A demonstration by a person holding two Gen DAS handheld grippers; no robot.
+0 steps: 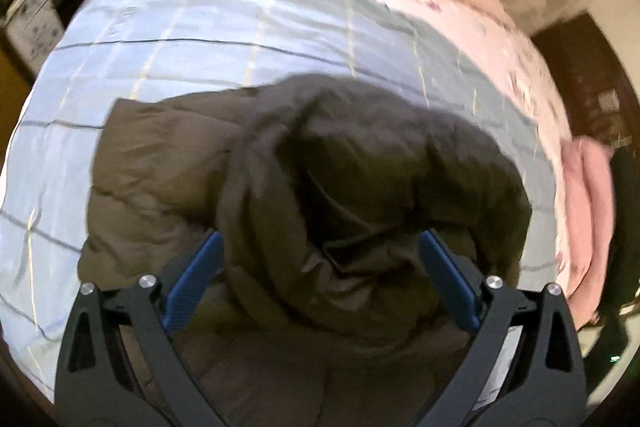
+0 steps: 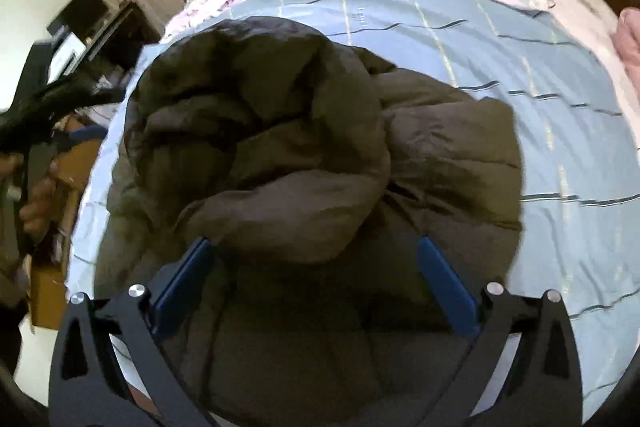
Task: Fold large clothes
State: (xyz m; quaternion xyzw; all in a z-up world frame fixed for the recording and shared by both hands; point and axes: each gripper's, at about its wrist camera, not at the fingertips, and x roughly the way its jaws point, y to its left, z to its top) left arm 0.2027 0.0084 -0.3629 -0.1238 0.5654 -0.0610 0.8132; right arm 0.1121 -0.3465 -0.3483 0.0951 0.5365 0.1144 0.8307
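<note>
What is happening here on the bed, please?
A person holding a gripper in each hand is folding a dark puffer jacket that lies bunched on a blue plaid sheet on the bed. The left gripper and the right gripper are both open above the jacket, and neither one grips it. The jacket is not yet neatly folded.
</note>
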